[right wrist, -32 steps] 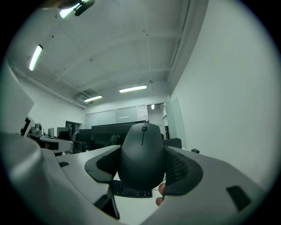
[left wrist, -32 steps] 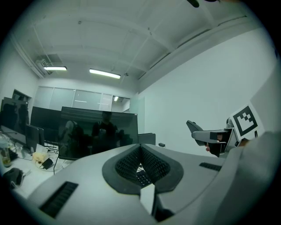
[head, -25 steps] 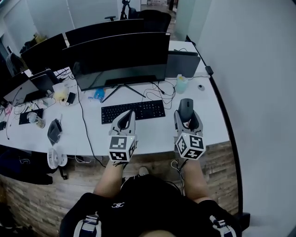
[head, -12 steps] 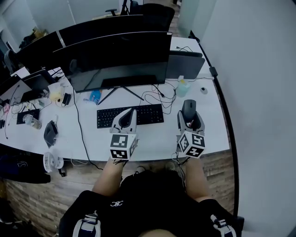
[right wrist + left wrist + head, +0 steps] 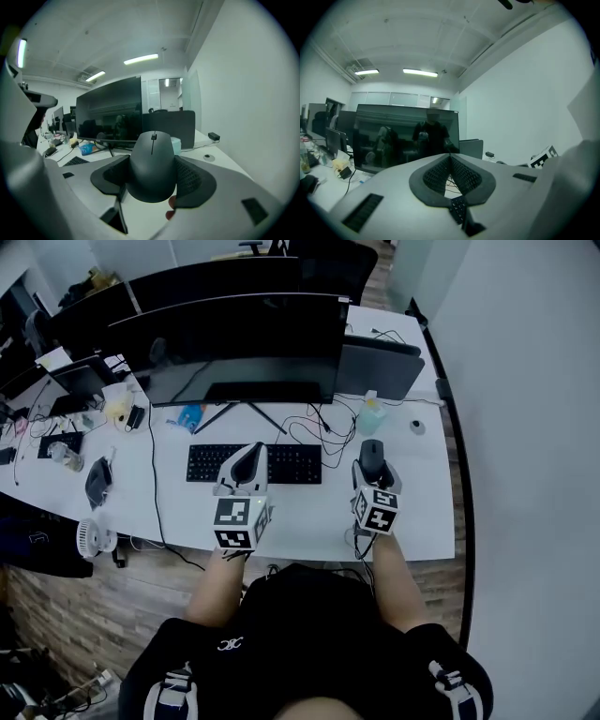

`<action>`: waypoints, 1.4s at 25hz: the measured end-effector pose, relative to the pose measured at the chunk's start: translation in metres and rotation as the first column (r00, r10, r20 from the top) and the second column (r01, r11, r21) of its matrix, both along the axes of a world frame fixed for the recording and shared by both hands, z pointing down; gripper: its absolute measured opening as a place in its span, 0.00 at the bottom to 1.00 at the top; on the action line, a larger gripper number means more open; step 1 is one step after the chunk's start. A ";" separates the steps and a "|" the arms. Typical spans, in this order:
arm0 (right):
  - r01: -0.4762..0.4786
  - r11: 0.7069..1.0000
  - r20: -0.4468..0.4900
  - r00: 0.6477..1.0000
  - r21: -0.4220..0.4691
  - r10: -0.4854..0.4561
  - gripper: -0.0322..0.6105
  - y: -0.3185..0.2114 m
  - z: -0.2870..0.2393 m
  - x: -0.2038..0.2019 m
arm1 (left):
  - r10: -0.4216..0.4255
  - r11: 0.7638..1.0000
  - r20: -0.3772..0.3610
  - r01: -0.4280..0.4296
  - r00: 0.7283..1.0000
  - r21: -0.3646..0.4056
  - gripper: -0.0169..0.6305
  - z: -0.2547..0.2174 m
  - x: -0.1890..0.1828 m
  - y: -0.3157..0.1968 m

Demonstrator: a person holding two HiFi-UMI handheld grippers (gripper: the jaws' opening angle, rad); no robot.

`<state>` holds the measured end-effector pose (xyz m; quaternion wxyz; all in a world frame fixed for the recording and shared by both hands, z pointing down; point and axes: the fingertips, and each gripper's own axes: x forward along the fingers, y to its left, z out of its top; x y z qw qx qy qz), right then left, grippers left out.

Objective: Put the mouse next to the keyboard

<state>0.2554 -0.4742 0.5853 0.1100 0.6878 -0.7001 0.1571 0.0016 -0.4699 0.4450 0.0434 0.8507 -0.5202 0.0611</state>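
Observation:
A black keyboard (image 5: 292,464) lies on the white desk (image 5: 309,512) in front of the monitor. My right gripper (image 5: 373,465) is shut on a black mouse (image 5: 372,453), just right of the keyboard's right end. In the right gripper view the mouse (image 5: 152,164) fills the gap between the ribbed pads (image 5: 191,177). Whether it touches the desk I cannot tell. My left gripper (image 5: 250,452) hovers over the keyboard's middle, its jaws shut with nothing in them, pads (image 5: 461,174) pressed together.
A wide dark monitor (image 5: 234,343) stands behind the keyboard, with loose cables (image 5: 323,432) at its foot. A pale bottle (image 5: 369,414) and a small round object (image 5: 416,427) sit at the back right. A wall borders the desk's right side. Clutter covers the desk's left part (image 5: 84,437).
The head view has drawn back and tilted, so both grippers look smaller and sit higher. The right gripper still holds the mouse; the left stays shut.

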 end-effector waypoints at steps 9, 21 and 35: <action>0.082 0.956 -0.023 0.995 -0.281 -0.092 0.53 -0.006 0.116 0.013 | -0.098 0.994 0.021 0.099 0.995 -0.047 0.05 0.018 0.005 0.011; 0.163 0.878 -0.019 0.981 -0.450 -0.191 0.53 -0.015 0.169 0.014 | -0.215 0.975 0.039 0.217 0.976 -0.057 0.05 0.023 0.011 0.028; 0.249 0.951 0.000 0.967 -0.184 -0.254 0.54 -0.034 0.109 0.022 | -0.287 0.957 0.043 0.288 0.957 -0.038 0.05 0.023 0.036 0.049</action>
